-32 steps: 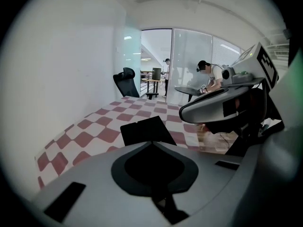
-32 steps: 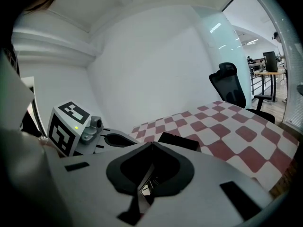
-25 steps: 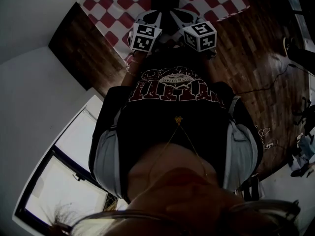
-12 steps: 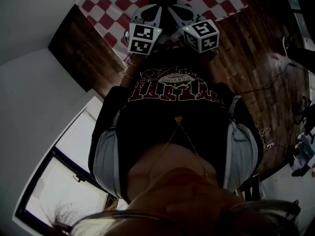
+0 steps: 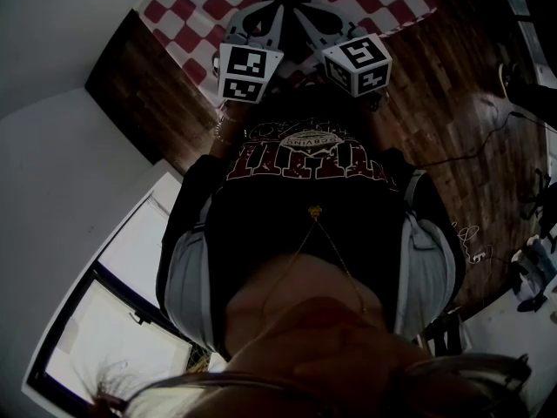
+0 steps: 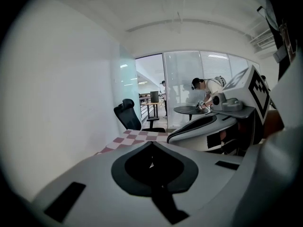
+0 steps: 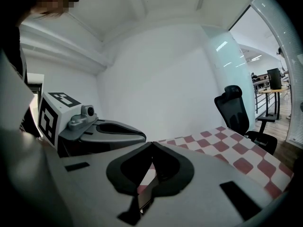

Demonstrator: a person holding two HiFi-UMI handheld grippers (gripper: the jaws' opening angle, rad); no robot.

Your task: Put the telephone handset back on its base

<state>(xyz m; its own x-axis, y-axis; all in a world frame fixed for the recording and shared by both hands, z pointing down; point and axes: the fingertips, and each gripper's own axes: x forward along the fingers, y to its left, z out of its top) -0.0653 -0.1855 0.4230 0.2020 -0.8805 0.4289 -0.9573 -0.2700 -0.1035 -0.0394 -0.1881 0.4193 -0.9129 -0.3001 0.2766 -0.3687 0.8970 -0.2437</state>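
No telephone, handset or base can be made out in any view. In the head view both grippers are held side by side in front of the person's chest, over a red-and-white checked cloth. My left gripper is shut with nothing between its jaws; in its own view the tips meet above the cloth. My right gripper also has its tips together and holds nothing. Each gripper shows in the other's view: the right one, the left one.
A black office chair stands past the cloth's far end by a white wall. Beyond a glass partition a person bends over a round table. Wood floor with cables lies to the right.
Both grippers have risen: their marker cubes look larger and sit higher in the head view. Their jaws look the same as before.
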